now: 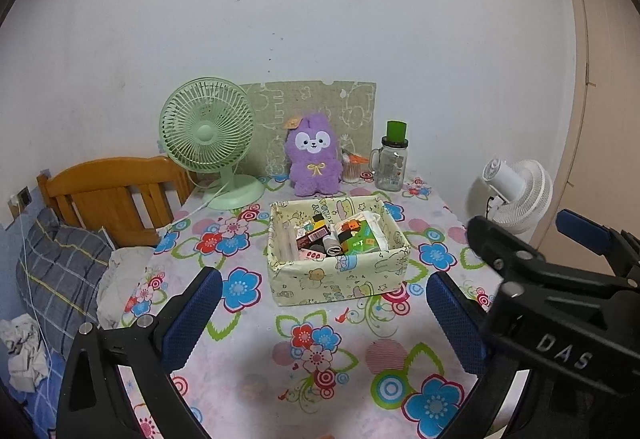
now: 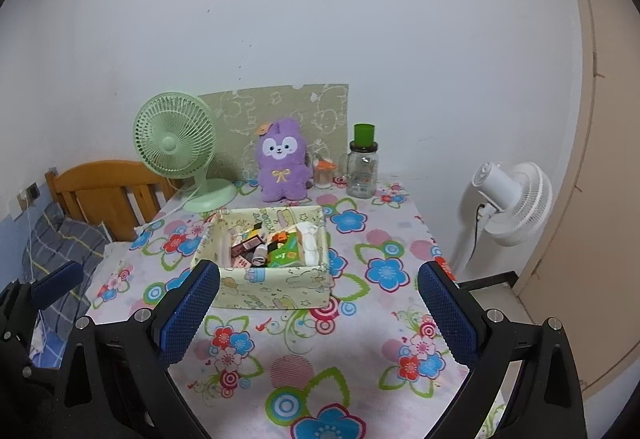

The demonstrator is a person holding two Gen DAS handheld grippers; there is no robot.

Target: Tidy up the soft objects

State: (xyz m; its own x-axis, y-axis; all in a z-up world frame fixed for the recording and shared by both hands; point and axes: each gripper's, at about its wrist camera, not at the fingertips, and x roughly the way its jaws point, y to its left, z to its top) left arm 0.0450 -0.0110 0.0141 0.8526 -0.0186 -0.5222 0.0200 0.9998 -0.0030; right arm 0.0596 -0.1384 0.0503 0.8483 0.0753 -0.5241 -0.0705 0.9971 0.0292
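A purple plush bunny (image 1: 314, 161) sits upright at the back of the flowered table, against a green patterned board; it also shows in the right wrist view (image 2: 282, 161). A pale yellow fabric box (image 1: 340, 271) stands mid-table, holding small packets and folded cloth; it also shows in the right wrist view (image 2: 272, 287). My left gripper (image 1: 324, 319) is open and empty, hovering over the table's near part in front of the box. My right gripper (image 2: 318, 315) is open and empty, to the right of the left one.
A green desk fan (image 1: 208, 137) stands back left. A glass jar with a green lid (image 1: 392, 159) and a small cup (image 1: 352, 167) stand back right. A white floor fan (image 2: 508, 195) is beyond the table's right edge. A wooden headboard (image 1: 112, 191) and bedding lie left.
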